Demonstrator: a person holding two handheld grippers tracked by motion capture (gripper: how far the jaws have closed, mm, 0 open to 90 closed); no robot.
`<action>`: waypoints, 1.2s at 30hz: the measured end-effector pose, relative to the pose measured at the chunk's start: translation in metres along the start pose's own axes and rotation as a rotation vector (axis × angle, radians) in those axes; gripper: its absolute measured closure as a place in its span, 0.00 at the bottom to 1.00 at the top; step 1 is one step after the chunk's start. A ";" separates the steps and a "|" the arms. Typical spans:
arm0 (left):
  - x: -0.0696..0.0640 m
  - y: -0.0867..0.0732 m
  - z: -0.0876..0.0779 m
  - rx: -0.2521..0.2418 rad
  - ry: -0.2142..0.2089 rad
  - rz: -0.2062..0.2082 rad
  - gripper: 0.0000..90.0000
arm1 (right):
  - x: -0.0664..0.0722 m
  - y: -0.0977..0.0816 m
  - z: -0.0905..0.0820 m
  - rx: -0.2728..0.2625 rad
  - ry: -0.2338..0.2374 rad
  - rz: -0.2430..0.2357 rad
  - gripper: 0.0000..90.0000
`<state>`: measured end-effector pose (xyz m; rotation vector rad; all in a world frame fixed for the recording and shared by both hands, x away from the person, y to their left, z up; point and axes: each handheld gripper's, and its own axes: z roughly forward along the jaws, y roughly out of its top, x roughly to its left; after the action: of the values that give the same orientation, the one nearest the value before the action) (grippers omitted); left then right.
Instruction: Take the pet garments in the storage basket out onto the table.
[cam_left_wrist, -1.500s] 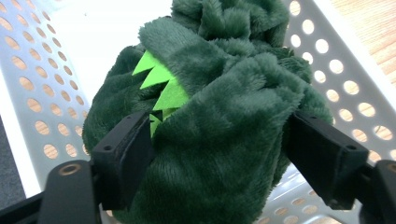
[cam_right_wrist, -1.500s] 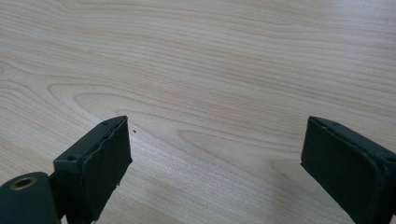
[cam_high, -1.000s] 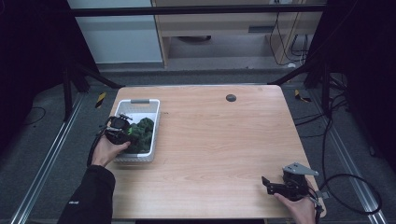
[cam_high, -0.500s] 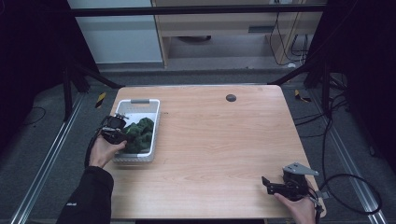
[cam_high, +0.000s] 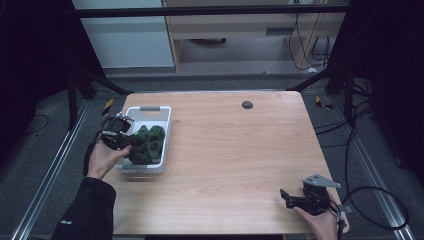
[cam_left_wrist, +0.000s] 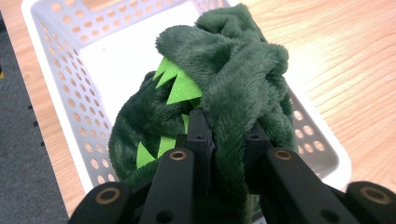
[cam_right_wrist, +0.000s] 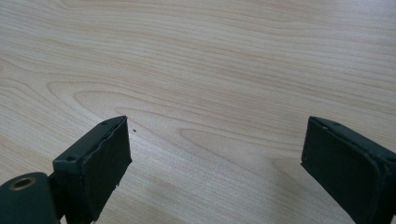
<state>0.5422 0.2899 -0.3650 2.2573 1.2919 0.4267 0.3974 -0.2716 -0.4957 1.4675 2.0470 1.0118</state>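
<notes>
Plush toy (cam_left_wrist: 233, 70), dark green with lime felt spikes, pinched by a fold of its fabric between the jaws of the left gripper (cam_left_wrist: 227, 140), which have just been closing on it. Hangs above the white basket (cam_high: 162, 127) at nine o'clock on the table (cam_high: 240, 155), gripped by loose fabric, likely for lifting out. Right gripper (cam_right_wrist: 215, 154) at five o'clock, jaws wide apart over bare wood, probably waiting.

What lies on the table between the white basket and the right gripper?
Nothing: in the high view, bare wood runs from the white basket to the right gripper.
</notes>
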 end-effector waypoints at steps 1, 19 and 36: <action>-0.001 0.002 -0.003 -0.004 0.000 0.002 0.87 | 0.000 0.000 0.000 -0.001 0.000 -0.002 0.09; -0.001 0.023 -0.051 -0.085 0.021 0.021 0.88 | 0.000 0.000 0.000 0.003 0.002 0.002 0.09; -0.015 0.043 -0.084 -0.133 0.015 0.076 0.88 | 0.000 0.000 0.000 0.001 0.004 0.001 0.09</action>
<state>0.5235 0.2815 -0.2719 2.2009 1.1523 0.5411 0.3972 -0.2712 -0.4953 1.4687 2.0502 1.0154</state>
